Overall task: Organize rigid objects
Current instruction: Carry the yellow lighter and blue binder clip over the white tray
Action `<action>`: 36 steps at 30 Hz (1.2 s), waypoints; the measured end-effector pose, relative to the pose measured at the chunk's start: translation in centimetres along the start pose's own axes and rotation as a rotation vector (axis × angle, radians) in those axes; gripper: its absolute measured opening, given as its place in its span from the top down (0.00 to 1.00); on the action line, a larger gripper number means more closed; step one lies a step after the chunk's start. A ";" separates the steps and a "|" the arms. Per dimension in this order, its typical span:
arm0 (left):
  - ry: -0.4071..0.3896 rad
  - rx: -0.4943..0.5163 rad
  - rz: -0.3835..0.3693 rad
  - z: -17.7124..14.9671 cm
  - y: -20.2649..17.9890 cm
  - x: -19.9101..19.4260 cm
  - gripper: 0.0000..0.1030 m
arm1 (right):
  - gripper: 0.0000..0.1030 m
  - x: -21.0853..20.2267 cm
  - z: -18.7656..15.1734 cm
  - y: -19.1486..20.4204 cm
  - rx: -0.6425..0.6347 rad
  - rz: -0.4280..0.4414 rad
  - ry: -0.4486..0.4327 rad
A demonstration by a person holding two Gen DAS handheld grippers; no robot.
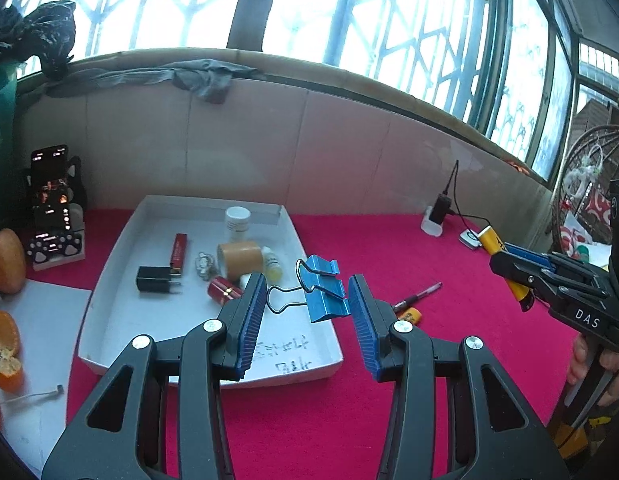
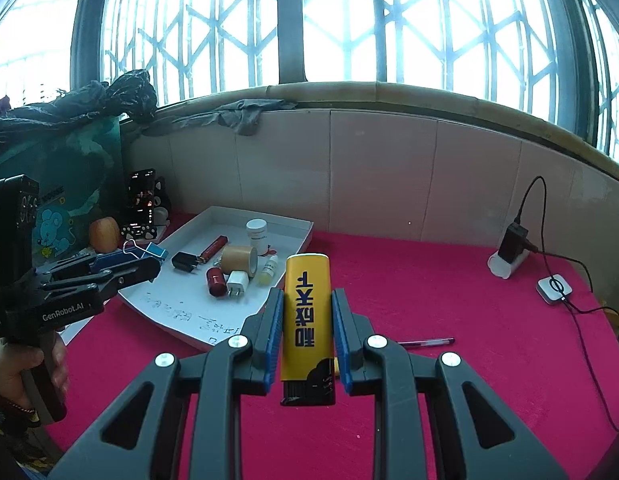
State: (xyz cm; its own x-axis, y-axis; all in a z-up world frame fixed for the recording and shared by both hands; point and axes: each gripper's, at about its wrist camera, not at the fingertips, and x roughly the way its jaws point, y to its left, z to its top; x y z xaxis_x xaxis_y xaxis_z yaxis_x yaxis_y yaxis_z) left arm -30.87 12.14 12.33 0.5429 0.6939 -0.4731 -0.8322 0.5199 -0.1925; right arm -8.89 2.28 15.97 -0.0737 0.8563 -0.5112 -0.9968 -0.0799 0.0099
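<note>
My left gripper (image 1: 307, 286) is shut on a blue binder clip (image 1: 323, 296): the wire handle presses on one pad and the blue body on the other. It hangs over the near right part of a white tray (image 1: 121, 300). The right wrist view shows that gripper (image 2: 151, 262) and the binder clip (image 2: 151, 250) at the left, over the tray (image 2: 177, 308). My right gripper (image 2: 307, 294) is shut on an upright yellow lighter (image 2: 307, 320) with black lettering, above the red cloth right of the tray. From the left wrist it appears far right (image 1: 499, 262) with the lighter (image 1: 493, 238).
The tray holds a red lighter (image 1: 179, 252), black charger (image 1: 157, 278), tape roll (image 1: 239, 256), white bottle (image 1: 237, 222) and other small items. A pen (image 1: 417, 294) lies on the red cloth (image 1: 389, 248). A phone on a stand (image 1: 49, 184) is at left, a plugged charger (image 2: 513, 240) at right.
</note>
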 end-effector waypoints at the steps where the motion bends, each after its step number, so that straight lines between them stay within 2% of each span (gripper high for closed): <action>1: -0.003 -0.004 0.007 0.1 0.3 -0.1 0.59 | 0.78 0.2 0.1 0.2 -0.002 0.001 0.003; 14: -0.023 -0.066 0.048 0.2 3.6 -1.0 0.59 | 0.78 2.2 2.1 2.5 -0.040 0.050 0.003; 30: -0.025 -0.097 0.091 0.6 6.9 -0.7 0.59 | 0.78 5.6 4.1 5.9 -0.068 0.131 0.032; 36: -0.026 -0.108 0.126 1.8 9.4 0.2 0.59 | 0.78 7.2 4.6 6.9 -0.051 0.157 0.049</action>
State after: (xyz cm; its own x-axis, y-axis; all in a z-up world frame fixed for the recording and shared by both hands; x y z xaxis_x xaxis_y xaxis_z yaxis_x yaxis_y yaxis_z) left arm -38.34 18.05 12.00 0.4355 0.7635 -0.4769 -0.9002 0.3726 -0.2255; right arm -16.40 10.28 16.32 -0.2255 0.8054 -0.5481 -0.9701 -0.2376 0.0500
